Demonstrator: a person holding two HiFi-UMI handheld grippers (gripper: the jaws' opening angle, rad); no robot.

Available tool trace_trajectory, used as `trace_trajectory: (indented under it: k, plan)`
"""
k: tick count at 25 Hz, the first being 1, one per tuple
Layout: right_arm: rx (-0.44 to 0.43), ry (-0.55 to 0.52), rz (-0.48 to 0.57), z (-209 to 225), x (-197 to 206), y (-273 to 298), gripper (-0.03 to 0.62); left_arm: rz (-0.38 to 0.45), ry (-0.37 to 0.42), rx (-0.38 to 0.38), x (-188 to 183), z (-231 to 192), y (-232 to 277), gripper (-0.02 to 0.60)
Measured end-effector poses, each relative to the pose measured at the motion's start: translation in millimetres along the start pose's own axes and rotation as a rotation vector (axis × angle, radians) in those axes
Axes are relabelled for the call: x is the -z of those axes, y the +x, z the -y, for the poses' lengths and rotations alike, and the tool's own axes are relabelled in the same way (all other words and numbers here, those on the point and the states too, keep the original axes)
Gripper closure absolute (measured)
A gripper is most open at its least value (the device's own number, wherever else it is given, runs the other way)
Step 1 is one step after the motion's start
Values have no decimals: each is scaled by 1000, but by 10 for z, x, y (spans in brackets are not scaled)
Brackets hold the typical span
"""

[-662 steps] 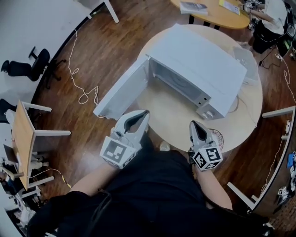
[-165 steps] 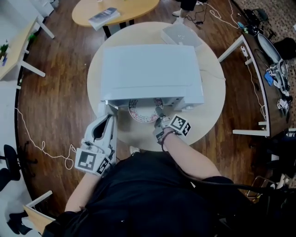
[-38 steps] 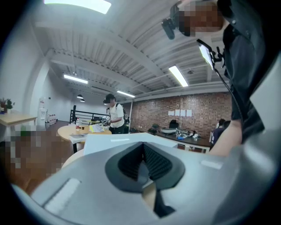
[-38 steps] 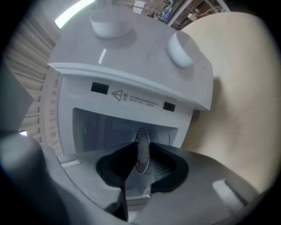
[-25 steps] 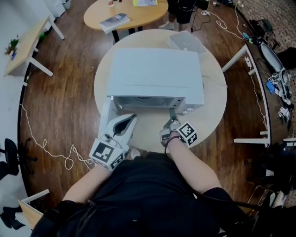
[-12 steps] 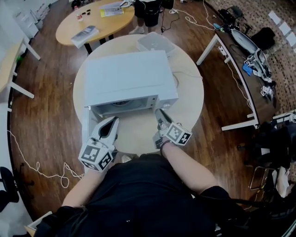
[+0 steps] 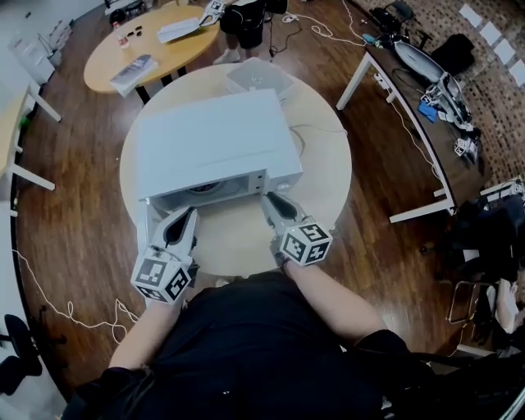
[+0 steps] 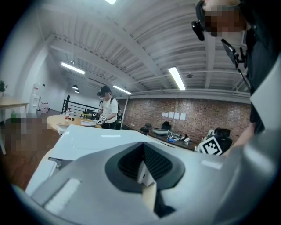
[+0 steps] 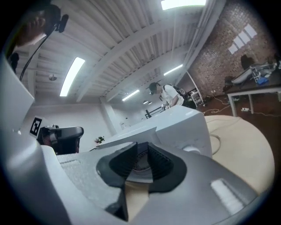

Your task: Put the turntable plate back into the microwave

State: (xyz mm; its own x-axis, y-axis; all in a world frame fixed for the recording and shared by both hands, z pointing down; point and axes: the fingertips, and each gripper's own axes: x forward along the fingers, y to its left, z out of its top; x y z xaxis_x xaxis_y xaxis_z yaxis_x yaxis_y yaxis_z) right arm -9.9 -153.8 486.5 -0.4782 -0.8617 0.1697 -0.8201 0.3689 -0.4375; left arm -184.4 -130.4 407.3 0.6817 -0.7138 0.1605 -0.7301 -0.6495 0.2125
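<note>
The white microwave (image 7: 213,139) stands on the round wooden table (image 7: 324,180), its door (image 7: 146,220) swung open at the left. The patterned turntable plate (image 7: 205,188) lies inside the cavity. My left gripper (image 7: 187,215) hovers in front of the cavity's left end, beside the door, shut and holding nothing. My right gripper (image 7: 271,199) hangs at the cavity's right front corner, its jaws a little apart and empty. The right gripper view looks past the right gripper (image 9: 141,151) at the plate (image 9: 141,163) in the opening. The left gripper view shows the left gripper (image 8: 143,147) and the microwave's top (image 8: 101,140).
A clear plastic box (image 7: 258,75) and a cable (image 7: 308,131) lie on the table behind and beside the microwave. An oval yellow table (image 7: 156,37) with a book (image 7: 135,72) stands beyond. A person (image 7: 242,20) is at the back, a cluttered desk (image 7: 418,74) to the right.
My right gripper has lifted off the table in front of the microwave and rolled, so its marker cube faces up. The left gripper has shifted only slightly. The plate stays inside.
</note>
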Motion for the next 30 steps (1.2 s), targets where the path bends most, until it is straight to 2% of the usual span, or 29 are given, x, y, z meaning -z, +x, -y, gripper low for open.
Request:
trace_trajectory:
  k: [4,8,12,15,30]
  plan:
    - [-33,-103,6,-122,-80,-55,517,-6,6,13,-12,10,55,575]
    - [-27,-185,3,-139,-62,-140,517,-9,6,22,-8,26,102,575]
    - [-31,-209,-36,-140,77,-181,523,-4,18,28,-46,45,122,575]
    - [-37,-220,-57,-136,174,-196,591,-13,15,41,-30,63,165,575]
    - [-29,-252,-99,-43,328,-54,592,-22,-3,37,-1,-29,238,575]
